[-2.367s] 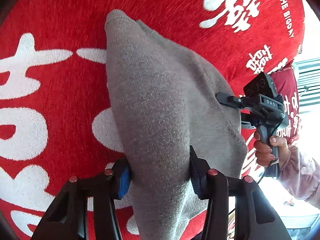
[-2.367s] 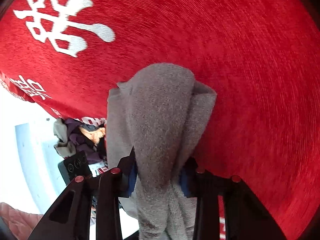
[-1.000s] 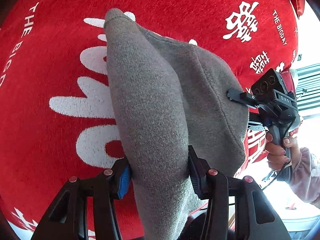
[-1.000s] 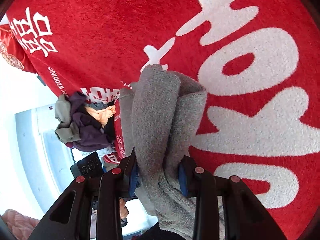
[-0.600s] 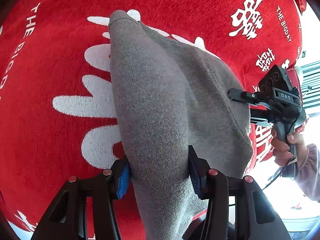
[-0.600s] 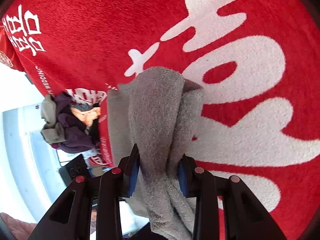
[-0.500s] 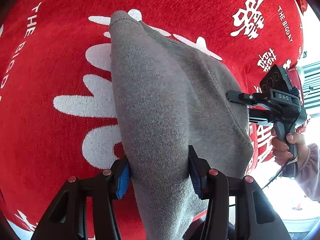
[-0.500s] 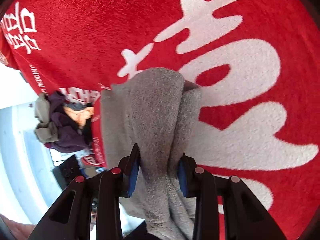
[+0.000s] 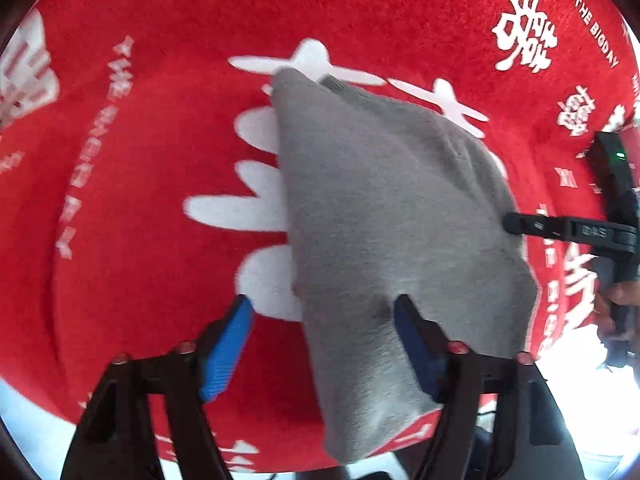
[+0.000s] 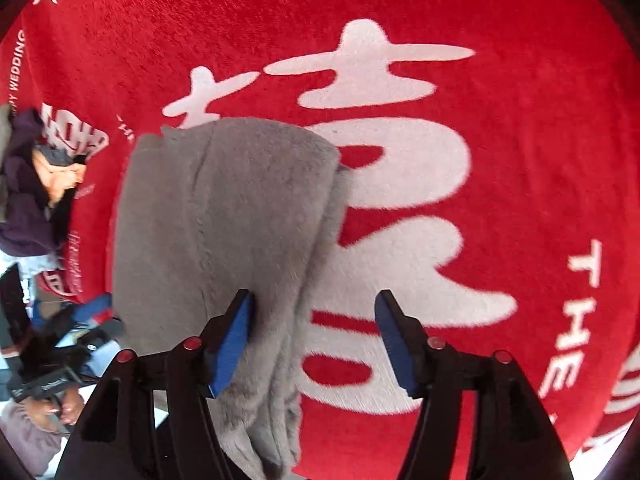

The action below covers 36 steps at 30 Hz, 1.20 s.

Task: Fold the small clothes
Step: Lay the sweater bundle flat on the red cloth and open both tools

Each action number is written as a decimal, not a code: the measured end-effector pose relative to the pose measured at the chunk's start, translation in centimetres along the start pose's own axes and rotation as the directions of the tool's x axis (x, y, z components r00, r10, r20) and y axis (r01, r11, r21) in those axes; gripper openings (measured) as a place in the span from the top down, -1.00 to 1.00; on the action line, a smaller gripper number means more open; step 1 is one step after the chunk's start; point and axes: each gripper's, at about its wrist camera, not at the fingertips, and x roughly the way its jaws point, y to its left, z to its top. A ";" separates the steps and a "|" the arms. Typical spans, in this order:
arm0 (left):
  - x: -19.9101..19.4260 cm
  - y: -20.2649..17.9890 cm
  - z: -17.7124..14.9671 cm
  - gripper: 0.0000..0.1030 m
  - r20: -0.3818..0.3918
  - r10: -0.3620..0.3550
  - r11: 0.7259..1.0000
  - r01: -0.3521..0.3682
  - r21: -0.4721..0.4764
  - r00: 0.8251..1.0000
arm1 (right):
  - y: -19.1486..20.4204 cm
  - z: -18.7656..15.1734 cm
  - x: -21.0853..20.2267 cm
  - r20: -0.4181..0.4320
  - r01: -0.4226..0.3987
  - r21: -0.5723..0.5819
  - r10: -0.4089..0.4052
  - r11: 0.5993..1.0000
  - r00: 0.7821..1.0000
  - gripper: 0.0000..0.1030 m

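Both grippers have just let go: half a second back each was pinched on the grey garment, and now the jaws have been opening on both sides. In the left wrist view the left gripper stands wide, its blue pad on the left clear of the cloth over the red blanket, while the cloth drapes against and partly hides the other finger; nothing is clamped. In the right wrist view the right gripper is spread too, the garment's thick folded edge lying against the left pad and the other pad out over the white lettering, well clear.

And the garment? It lies doubled over on the red blanket, a broad flap on top and the rolled edge toward the right gripper. So one fold looks laid down and released. What is left, as a judgement: it may need smoothing or another fold, and a heap of dark and tan clothes waits at the blanket's edge, apparently unfolded.

Both grippers point steeply down at the blanket, close above the cloth. From the left wrist view the right gripper's black body reaches in from the side, fingertip at the garment's edge, with the person's hand on the handle.
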 end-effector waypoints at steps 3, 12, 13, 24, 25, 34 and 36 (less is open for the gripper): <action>-1.2 -0.1 -0.5 -0.51 0.015 0.023 1.000 -0.023 -0.005 1.000 | -0.4 -1.0 -1.1 0.002 0.023 0.037 -0.023 0.999 1.000 -0.30; -3.8 -0.9 -2.1 -0.89 0.003 0.113 0.993 -0.113 -0.043 0.994 | 0.4 -5.5 -4.3 -0.022 0.096 0.078 -0.094 0.992 0.995 -0.49; -4.1 -1.0 -2.2 -0.89 -0.002 0.132 0.990 -0.132 -0.040 0.991 | 0.7 -5.8 -4.5 -0.019 0.103 0.084 -0.102 0.991 0.995 -0.62; -8.0 -2.3 -2.8 -0.89 -0.036 0.223 0.974 -0.224 -0.032 0.974 | 6.0 -8.9 -8.8 0.077 0.178 0.059 -0.183 0.982 0.980 -0.99; -8.3 -2.4 -2.8 -0.89 -0.038 0.224 0.974 -0.225 -0.034 0.974 | 6.3 -9.0 -9.1 0.075 0.178 0.060 -0.182 0.982 0.980 -0.99; -11.4 -3.7 -2.6 -0.90 -0.046 0.210 0.977 -0.212 -0.038 0.977 | 9.9 -9.7 -11.5 0.055 0.225 0.061 -0.229 0.972 0.972 -0.99; -11.9 -4.1 -2.7 -1.00 -0.065 0.207 0.978 -0.209 -0.025 0.976 | 10.7 -10.0 -12.0 0.058 0.241 0.057 -0.244 0.969 0.968 -0.99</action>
